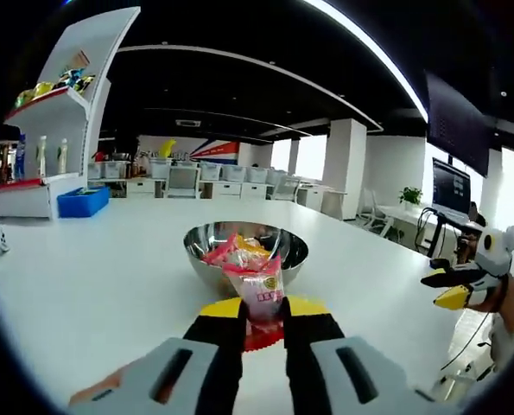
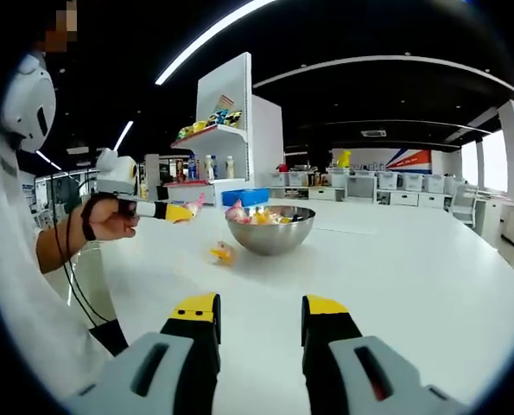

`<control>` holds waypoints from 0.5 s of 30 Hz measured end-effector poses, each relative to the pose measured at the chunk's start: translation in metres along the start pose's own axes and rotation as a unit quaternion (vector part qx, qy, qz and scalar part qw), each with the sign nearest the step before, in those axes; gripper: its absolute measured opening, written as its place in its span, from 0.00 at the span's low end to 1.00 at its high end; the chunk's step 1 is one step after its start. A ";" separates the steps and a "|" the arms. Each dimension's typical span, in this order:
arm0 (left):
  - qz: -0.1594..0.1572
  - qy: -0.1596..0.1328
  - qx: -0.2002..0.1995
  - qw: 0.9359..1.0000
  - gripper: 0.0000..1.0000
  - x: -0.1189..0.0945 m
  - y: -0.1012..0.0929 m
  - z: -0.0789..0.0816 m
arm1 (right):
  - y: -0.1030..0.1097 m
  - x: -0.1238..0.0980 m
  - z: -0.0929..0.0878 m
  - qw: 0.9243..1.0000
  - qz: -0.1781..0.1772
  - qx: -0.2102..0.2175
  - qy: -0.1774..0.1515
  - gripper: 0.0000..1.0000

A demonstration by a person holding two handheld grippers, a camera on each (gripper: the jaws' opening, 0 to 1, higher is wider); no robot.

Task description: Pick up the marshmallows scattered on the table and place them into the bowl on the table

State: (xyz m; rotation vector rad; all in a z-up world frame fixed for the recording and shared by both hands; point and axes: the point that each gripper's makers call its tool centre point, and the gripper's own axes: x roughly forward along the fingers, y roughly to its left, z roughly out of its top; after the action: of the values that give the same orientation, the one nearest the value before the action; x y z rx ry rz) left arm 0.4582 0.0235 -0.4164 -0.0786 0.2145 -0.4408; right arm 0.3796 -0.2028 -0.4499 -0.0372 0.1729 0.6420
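Left tongs (image 1: pixel 263 313) closed on a wrapped marshmallow (image 1: pixel 260 294), packet pinched between the yellow-tipped jaws and standing up out of them, just in front of the bowl (image 1: pixel 291 251). In the left gripper view the bowl sits at 12 o'clock from the tongs on the white worktop (image 1: pixel 110 268), steel, round, with several pink and yellow wrapped marshmallows heaped inside (image 1: pixel 231 249). The held packet overlaps the bowl's near rim in this view; cannot tell if it touches.

Right tongs (image 2: pixel 261 324) open, jaws well apart, nothing between them, above bare worktop (image 2: pixel 412 277). In the right gripper view the bowl (image 2: pixel 269 235) is at 12 o'clock, well apart from the tongs, sweets (image 2: pixel 255 216) piled in it. One loose marshmallow (image 2: pixel 223 252) lies on the worktop just beside the bowl, at its 8 o'clock. The left tongs (image 2: pixel 193 208) come in from 9 o'clock, held in a person's hand (image 2: pixel 110 219), tip pointing at the bowl with a pink packet at the tip, near the bowl's rim.

Right tongs (image 1: pixel 455 294) also show at 3 o'clock in the left gripper view, off the worktop edge.

Background: white shelf (image 1: pixel 66 112) with toys and bottles, blue bin (image 1: pixel 82 202) at 10 o'clock, monitor (image 1: pixel 451 186) at 2 o'clock.
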 end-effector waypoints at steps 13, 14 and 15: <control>-0.033 -0.061 0.066 0.995 0.18 0.010 -0.010 0.057 | -0.001 -0.008 -0.001 1.000 -0.007 0.000 -0.001 0.37; -0.033 -0.063 0.067 0.995 0.18 0.011 -0.011 0.059 | -0.001 -0.008 -0.001 1.000 -0.008 0.000 -0.001 0.37; -0.034 -0.064 0.067 0.995 0.18 0.011 -0.010 0.062 | -0.001 -0.009 -0.001 1.000 -0.008 0.000 0.000 0.37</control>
State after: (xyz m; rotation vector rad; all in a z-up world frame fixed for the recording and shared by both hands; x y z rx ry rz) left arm 0.4775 0.0111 -0.3569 0.0179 0.0548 -0.5160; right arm 0.3733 -0.2089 -0.4498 -0.0375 0.1724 0.6263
